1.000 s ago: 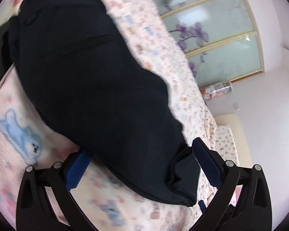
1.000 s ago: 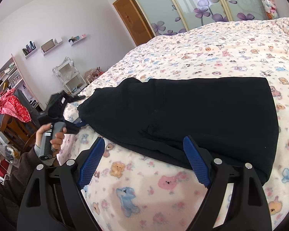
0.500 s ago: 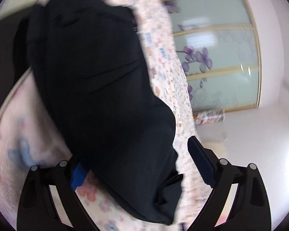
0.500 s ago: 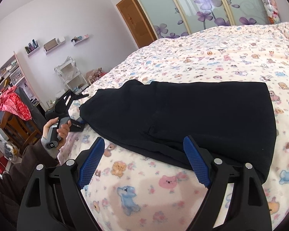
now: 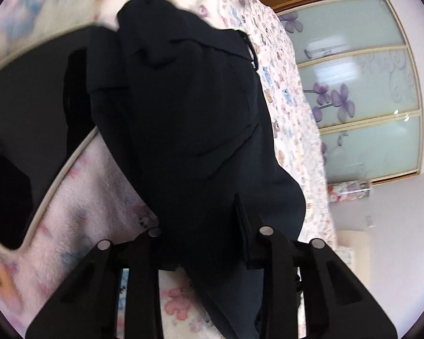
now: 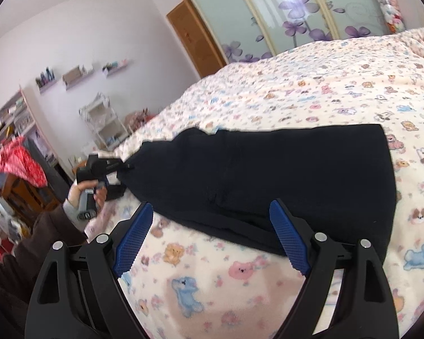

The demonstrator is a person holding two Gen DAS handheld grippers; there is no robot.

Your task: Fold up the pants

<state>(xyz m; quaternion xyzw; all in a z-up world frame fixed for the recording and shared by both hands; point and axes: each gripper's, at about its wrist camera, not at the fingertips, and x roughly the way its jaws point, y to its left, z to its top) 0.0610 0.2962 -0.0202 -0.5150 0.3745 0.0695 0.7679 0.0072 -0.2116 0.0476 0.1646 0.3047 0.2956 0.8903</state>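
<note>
Where a second ago its jaws stood apart, the left hand-held gripper (image 5: pixel 203 243) now pinches the black pants (image 6: pixel 268 175) at their left end, lifting it off the bear-print bed (image 6: pixel 325 84). Right hand-held gripper (image 6: pixel 212 240): wide, unladen, at the near edge. Judged: next fold beginning.

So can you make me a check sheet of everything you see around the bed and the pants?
Surface: bed with a teddy-print blanket.
Job's things: black pants lying on the bed, one end lifted by the left gripper.
Clutter: nothing seen on the bed besides the pants.
Grippers: left gripper jaws shut on the pants; right gripper jaws open, just short of the near edge of the pants, holding nothing.
Cables: nothing seen.
Surroundings: flowered glass doors, wooden door, wall shelves, white rack, red cloth by a bookshelf.
</note>
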